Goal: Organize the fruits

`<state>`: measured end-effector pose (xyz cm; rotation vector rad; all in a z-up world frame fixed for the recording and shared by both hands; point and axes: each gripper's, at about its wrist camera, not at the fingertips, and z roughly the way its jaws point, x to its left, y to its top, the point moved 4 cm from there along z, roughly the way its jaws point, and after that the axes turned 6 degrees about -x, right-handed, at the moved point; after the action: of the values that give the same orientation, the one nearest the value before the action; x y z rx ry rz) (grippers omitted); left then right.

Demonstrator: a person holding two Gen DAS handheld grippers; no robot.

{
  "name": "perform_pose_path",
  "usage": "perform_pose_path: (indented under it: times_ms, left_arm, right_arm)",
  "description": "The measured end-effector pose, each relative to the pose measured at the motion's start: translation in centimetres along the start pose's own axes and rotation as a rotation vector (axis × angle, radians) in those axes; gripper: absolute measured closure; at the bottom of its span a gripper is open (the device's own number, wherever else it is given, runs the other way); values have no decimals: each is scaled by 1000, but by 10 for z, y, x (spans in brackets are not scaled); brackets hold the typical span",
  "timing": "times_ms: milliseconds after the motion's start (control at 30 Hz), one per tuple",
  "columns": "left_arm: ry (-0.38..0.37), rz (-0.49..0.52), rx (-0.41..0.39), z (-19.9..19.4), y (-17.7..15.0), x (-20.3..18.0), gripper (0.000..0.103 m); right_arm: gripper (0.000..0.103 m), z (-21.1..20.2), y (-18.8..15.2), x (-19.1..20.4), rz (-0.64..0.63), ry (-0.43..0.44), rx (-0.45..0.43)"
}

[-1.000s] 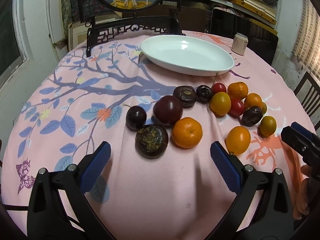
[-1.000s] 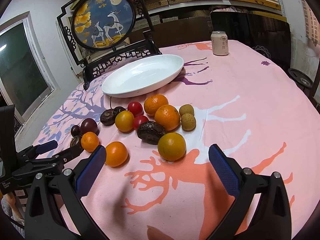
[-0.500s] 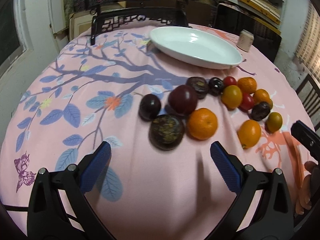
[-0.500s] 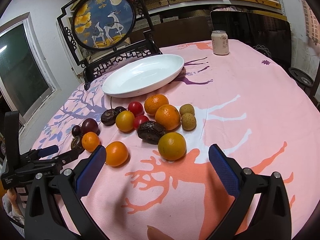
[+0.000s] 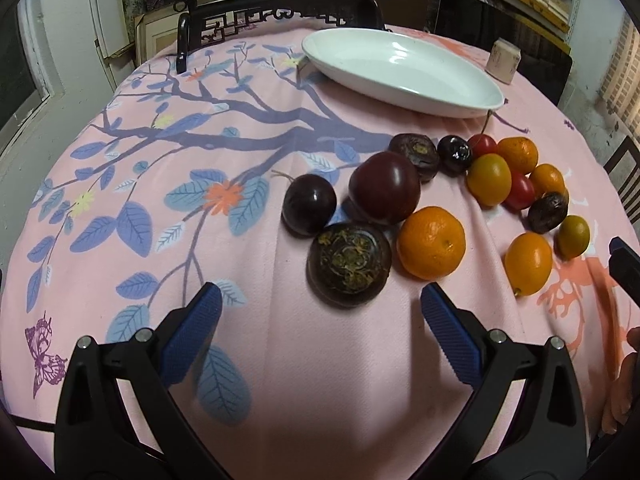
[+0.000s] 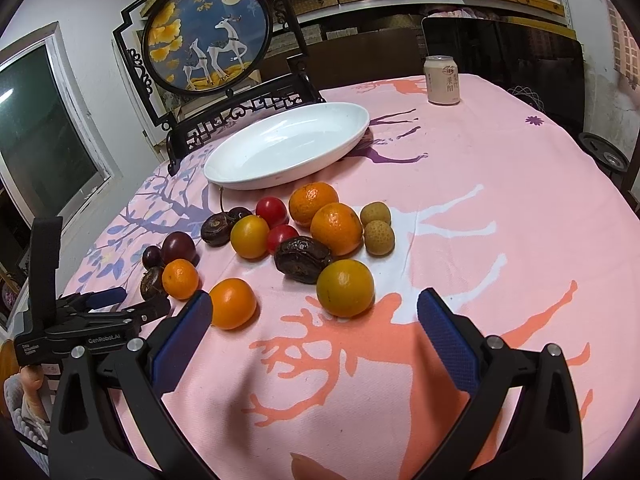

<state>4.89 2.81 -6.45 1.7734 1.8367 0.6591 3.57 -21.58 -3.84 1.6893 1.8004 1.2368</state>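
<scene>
— How did the claws stand?
— The left gripper (image 5: 320, 322) gaped wide and held nothing, just short of the dark wrinkled fruit (image 5: 349, 263). The right gripper (image 6: 314, 332) was equally spread, bare, near a yellow-green citrus (image 6: 345, 288).
— And the fruit?
— Clustered on the pink tablecloth (image 6: 500, 184), before the white dish (image 6: 288, 146).
</scene>
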Motion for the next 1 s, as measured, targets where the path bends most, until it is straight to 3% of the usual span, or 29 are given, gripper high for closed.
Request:
perform_pose_path:
  times_ms: [167, 467, 533, 600, 767, 833, 1000]
  left_arm:
    - [41, 43, 21, 4, -2, -5, 2]
    - [13, 43, 2, -1, 0, -5, 3]
    - [-8, 26, -32, -6, 4, -2, 14]
    - [-16, 19, -32, -5, 5, -1, 31]
    - [-48, 15, -60, -9, 8, -2, 49]
    - [-61, 28, -69, -10, 9, -5, 62]
    - [-106, 47, -77, -12, 8, -12, 64]
  right_arm:
    - [1, 2, -1, -1, 5, -3, 8]
    - [1, 6, -2, -5, 18, -12, 30]
    - [1, 5, -2, -5, 19, -13, 29]
    - [1, 6, -2, -5, 20, -13, 29]
    - [1, 6, -2, -4, 15, -9, 29]
    - [1, 5, -3, -5, 16, -10, 30]
    - [1, 7, -2, -8, 27, -26, 45]
